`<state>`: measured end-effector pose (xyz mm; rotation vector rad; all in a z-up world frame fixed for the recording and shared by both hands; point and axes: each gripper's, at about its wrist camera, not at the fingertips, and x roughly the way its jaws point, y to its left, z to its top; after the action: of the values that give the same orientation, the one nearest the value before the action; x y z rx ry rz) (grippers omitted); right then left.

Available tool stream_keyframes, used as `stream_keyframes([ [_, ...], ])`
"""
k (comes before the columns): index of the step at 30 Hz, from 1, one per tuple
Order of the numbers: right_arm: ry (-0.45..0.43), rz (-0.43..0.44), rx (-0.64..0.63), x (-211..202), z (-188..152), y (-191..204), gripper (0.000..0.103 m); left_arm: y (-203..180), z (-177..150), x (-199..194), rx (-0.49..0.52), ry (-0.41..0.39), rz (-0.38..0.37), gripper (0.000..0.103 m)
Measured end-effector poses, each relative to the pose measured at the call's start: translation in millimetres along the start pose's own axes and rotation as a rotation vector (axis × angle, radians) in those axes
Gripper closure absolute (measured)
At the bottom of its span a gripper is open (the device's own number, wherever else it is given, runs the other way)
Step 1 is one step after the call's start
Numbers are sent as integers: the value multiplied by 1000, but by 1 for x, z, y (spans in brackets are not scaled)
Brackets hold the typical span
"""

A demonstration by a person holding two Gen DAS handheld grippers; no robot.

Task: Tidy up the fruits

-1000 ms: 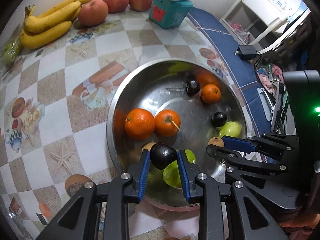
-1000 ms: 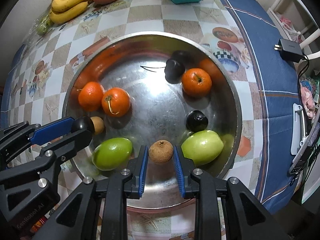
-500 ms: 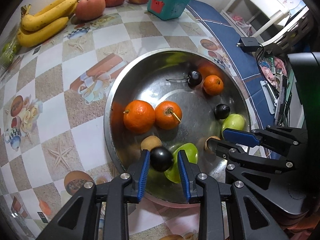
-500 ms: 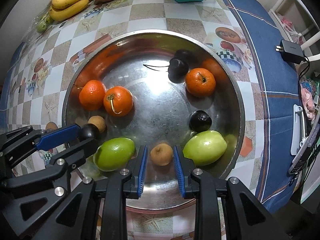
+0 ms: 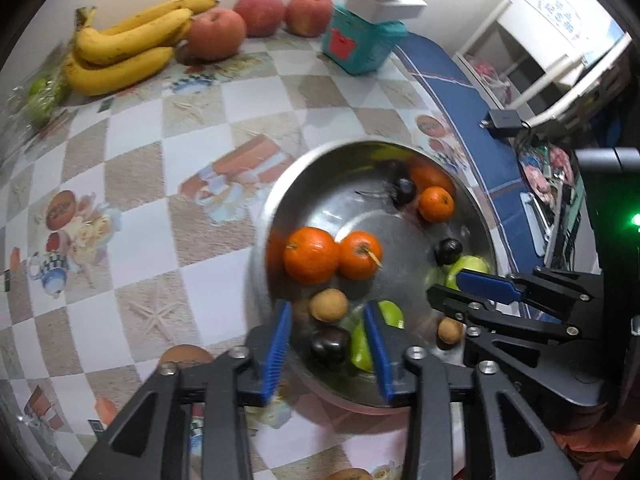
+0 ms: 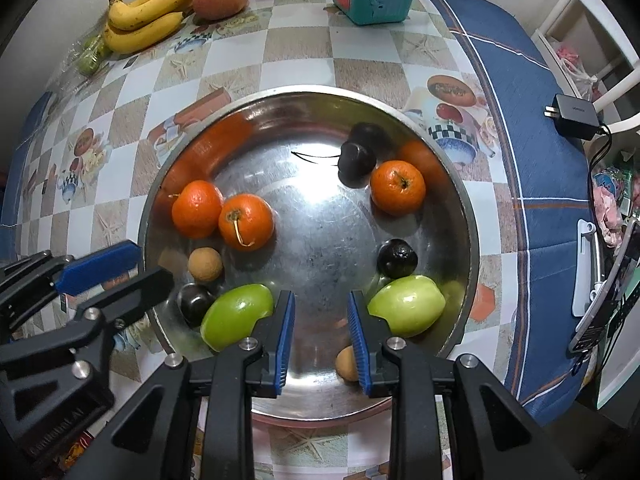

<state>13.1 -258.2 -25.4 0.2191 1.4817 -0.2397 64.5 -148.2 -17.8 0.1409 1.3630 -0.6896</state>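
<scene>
On the checkered bench [image 5: 132, 240], the left wrist view shows the left tongs [image 5: 326, 344] opening over the near rim of a steel bowl [image 5: 280, 200], a dark plum [image 5: 330, 345] lying free between the spread blue pads, touching neither. A longan [image 5: 329, 305] and a green apple [image 5: 390, 314] crowd just beyond it, two oranges [image 5: 312, 255] further in. Bananas [image 5: 120, 52], peaches [image 5: 216, 34] and a teal box [image 5: 360, 46] line the far wall.

In the right wrist view, the right tongs [image 6: 320, 336] stand over the bowl's near side, narrowly parted and gripping nothing; a second longan [image 6: 346, 363] sits against the right-hand pad. Green apples [image 6: 236, 320] flank both pads. A charger [image 6: 574, 116] rests on the blue cloth [image 6: 520, 140].
</scene>
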Motion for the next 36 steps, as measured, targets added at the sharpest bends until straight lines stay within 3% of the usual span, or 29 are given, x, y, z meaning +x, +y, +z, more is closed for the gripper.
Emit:
stream_keyframes([
  [5, -3, 0, 2, -3, 2, 2, 75, 20, 0, -7, -45, -24, 54, 46],
  [9, -8, -2, 14, -8, 5, 3, 55, 40, 0, 1, -90, -10, 151, 40],
  [16, -31, 7, 36, -15, 11, 0, 40, 72, -2, 15, -169, 26, 233, 30],
  [24, -57, 8, 45, -12, 10, 2, 23, 85, -3, 13, -182, 4, 239, 21],
  [31, -75, 26, 64, -10, 10, 6, 17, 87, 3, 13, -186, -28, 254, 4],
  [36, -97, 26, 79, -12, 9, 6, 8, 93, 2, 10, -226, -57, 246, 0],
])
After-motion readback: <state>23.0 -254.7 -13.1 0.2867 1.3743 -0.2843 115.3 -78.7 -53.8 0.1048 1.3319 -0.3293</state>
